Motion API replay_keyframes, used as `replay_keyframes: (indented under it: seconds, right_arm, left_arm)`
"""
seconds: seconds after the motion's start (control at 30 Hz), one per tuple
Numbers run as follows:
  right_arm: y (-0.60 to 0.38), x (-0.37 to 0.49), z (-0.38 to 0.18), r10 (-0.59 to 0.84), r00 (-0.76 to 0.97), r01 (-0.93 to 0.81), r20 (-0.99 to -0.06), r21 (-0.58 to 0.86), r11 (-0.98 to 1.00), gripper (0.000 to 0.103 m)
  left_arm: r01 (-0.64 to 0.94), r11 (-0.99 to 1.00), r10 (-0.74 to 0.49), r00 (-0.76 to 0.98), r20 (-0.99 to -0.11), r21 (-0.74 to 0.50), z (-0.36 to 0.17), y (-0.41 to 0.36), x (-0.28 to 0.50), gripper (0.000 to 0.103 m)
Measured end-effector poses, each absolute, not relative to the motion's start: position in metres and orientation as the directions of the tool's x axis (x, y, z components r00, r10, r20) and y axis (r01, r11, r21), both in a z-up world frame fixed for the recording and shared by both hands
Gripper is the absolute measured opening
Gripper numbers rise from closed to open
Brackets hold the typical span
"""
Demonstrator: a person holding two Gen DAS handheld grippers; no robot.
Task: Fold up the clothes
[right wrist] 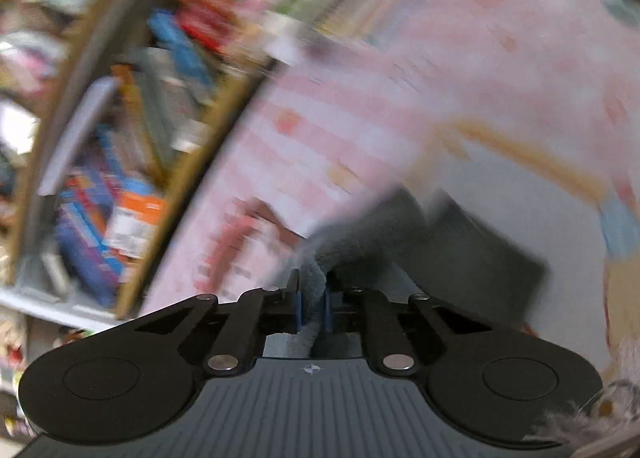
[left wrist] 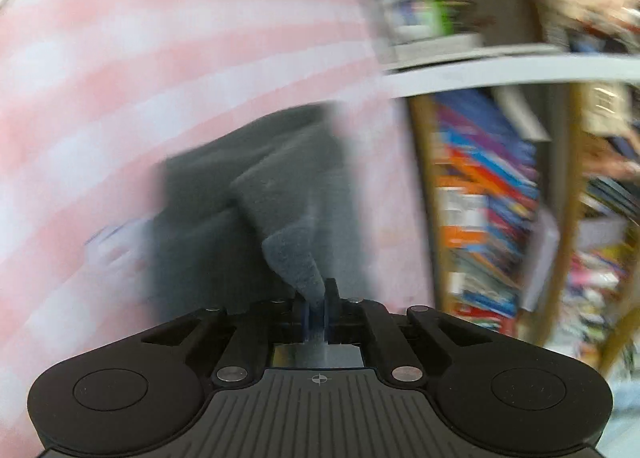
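Grey fleece fills the middle of both views: the garment (left wrist: 256, 194) I am folding hangs ahead of my tools over a pink-and-white checked cloth (left wrist: 120, 58). My left tool (left wrist: 316, 310) is all but closed, its blue pads pinching a narrow tongue of the grey fabric that rises from between them at lower centre. From there the cloth widens up toward the centre of the frame, blurred by motion. My right tool (right wrist: 313, 298) is likewise nearly closed, its pads gripping a thick bunched fold of the same garment (right wrist: 400, 234), which spreads to the right of centre as a dark grey mass. Shelves of coloured books (left wrist: 488, 194) stand along the right side of the left view and the left side of the right view (right wrist: 120, 178), heavily smeared.
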State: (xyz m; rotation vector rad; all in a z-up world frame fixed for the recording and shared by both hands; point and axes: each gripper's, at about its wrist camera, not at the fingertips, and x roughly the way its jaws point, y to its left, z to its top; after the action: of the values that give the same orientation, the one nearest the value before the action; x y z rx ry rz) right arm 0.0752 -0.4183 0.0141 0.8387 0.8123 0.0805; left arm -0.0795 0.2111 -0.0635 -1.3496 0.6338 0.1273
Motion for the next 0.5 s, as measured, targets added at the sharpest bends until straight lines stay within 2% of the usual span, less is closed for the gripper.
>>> replay_keyframes:
  seconds: [0.17,0.2,0.27,0.3,0.4,0.43,0.5]
  right_arm:
    - [-0.424,0.058,0.078,0.407,0.825,0.029,-0.392,0.749,0.662,0.009]
    - [-0.428,0.047,0.083,0.404,0.833,0.018,-0.377,0.748,0.663,0.008]
    - [-0.437,0.029,0.071,0.38,0.822,0.056,-0.425,0.724,0.687,0.009]
    - [-0.441,0.021,0.059,0.368,0.806,0.09,-0.464,0.71,0.699,0.009]
    - [-0.448,0.012,-0.004,0.32,0.685,0.284,-0.655,0.645,0.71,0.009]
    - [-0.449,0.011,-0.025,0.302,0.637,0.347,-0.709,0.613,0.71,0.009]
    - [-0.449,0.008,-0.045,0.295,0.601,0.399,-0.743,0.598,0.695,0.009]
  left_arm:
    - [-0.183,0.302,-0.258,0.929,-0.265,-0.935,0.004,0.217,-0.086,0.004]
    - [-0.171,0.308,-0.258,0.932,-0.255,-0.936,0.006,0.219,-0.095,0.004]
    - [-0.22,0.305,-0.266,0.914,-0.305,-0.927,-0.007,0.22,-0.112,0.004]
    - [-0.287,0.293,-0.281,0.886,-0.37,-0.912,-0.024,0.219,-0.119,0.004]
    - [-0.486,0.247,-0.314,0.778,-0.544,-0.838,-0.082,0.213,-0.139,0.004]
    - [-0.522,0.233,-0.313,0.759,-0.571,-0.821,-0.093,0.211,-0.142,0.004]
    - [-0.529,0.211,-0.304,0.763,-0.57,-0.822,-0.098,0.207,-0.144,0.004]
